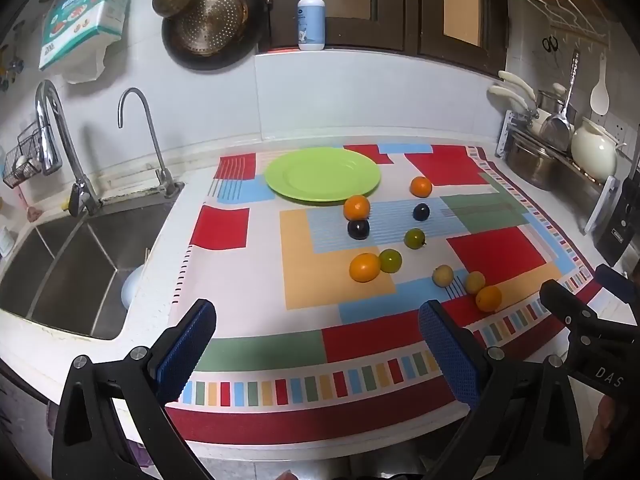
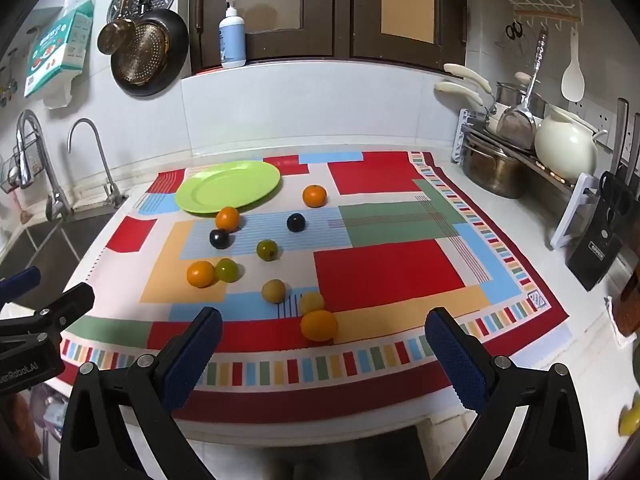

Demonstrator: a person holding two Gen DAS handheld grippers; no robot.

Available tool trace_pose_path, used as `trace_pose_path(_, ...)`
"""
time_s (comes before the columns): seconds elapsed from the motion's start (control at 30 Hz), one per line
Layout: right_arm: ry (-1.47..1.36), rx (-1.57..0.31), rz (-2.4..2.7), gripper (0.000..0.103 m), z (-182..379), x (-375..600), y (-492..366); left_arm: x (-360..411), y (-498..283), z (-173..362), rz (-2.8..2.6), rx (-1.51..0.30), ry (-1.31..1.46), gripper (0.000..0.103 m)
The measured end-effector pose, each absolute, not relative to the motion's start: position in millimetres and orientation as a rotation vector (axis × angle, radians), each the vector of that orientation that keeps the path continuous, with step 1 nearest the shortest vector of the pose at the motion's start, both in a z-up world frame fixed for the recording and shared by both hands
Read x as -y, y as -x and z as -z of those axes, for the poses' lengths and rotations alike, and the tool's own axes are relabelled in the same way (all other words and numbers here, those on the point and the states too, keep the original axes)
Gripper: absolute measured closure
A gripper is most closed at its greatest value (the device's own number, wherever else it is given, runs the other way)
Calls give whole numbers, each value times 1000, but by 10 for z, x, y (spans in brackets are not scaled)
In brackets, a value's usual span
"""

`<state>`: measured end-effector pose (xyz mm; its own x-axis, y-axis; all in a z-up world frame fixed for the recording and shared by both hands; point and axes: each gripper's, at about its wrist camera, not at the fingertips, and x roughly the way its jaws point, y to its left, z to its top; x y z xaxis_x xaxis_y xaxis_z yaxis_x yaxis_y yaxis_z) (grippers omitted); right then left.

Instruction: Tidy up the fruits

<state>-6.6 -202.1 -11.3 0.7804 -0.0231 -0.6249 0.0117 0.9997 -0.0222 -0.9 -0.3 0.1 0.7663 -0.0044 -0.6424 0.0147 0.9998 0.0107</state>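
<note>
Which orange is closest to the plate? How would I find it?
Find the green plate on the cloth. At its near right rim sits an orange. Only this orange has a dark plum touching its near side.

Right gripper jaws wide apart, empty; nearest orange between; green plate far.

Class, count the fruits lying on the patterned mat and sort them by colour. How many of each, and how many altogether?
Orange: 4, for example the one nearest the green plate, at
Dark purple-black: 2, for example
Green: 2, for example
Pale yellow: 2, for example
Total: 10, none on the plate
</note>
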Motion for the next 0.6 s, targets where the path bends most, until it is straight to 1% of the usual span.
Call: trace_pose_path(0.6,17,-662,13,0,87,2022,120,10,76,-21,20,-700,-7,0)
